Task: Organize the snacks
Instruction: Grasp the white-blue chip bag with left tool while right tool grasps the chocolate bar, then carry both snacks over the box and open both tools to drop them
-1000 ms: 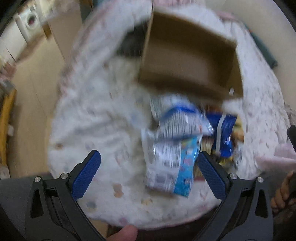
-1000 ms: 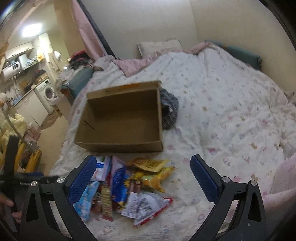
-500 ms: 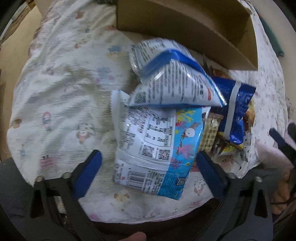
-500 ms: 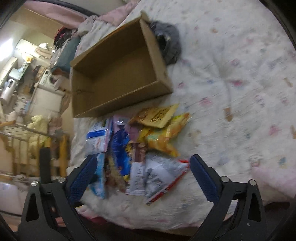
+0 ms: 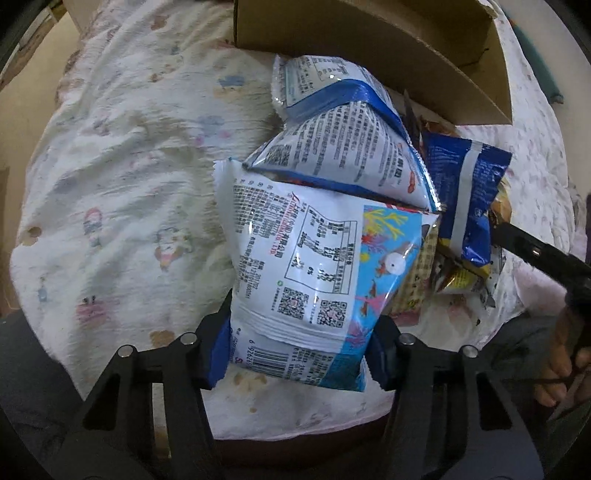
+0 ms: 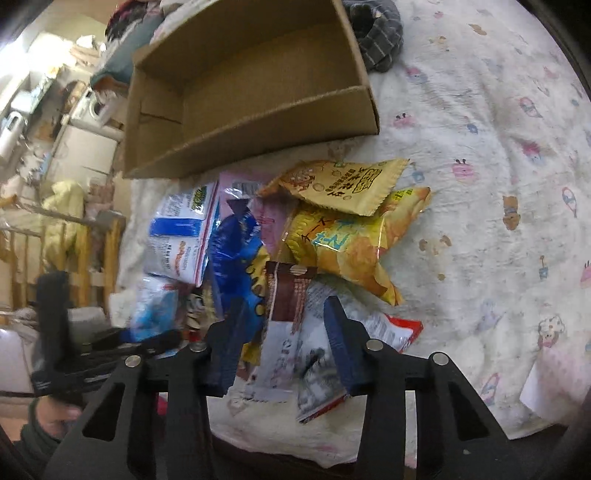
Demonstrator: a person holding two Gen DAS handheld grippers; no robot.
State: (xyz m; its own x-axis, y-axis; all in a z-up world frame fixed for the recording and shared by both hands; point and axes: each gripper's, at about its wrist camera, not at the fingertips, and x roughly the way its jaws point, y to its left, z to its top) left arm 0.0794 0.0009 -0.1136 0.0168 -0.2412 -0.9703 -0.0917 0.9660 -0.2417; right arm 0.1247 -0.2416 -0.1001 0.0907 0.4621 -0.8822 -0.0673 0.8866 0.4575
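Found a cardboard box (image 6: pixel 258 125) standing open-topped on a printed quilt (image 6: pixel 480 184), with only bare cardboard showing inside through the right wrist view. Noted a dark striped cloth (image 6: pixel 376 33) touching the box's far corner from outside.

Saw every snack lying outside the box, heaped on the quilt just beside its near wall. Counted two yellow bags (image 6: pixel 343 181) overlapping at the heap's right side, a dark blue bag (image 6: pixel 232 240) in the middle, and a white bag with a blue band (image 5: pixel 343 122) closest to the box on the left.

Caught the left gripper (image 5: pixel 303 325) pointing steeply down and closing on a white-and-blue bag (image 5: pixel 314 277) at the near edge of the heap, blue pads (image 5: pixel 218 350) pressed against both sides of the bag's lower end.

Caught the right gripper (image 6: pixel 286 306) also closing, at a narrow gap, with a brown-and-white packet (image 6: pixel 288 291) between its jaws but not visibly pinched. Made out a silver-and-red bag (image 6: pixel 369 328) lying partly under its right finger. Left the finer contact there unjudged because of blur.
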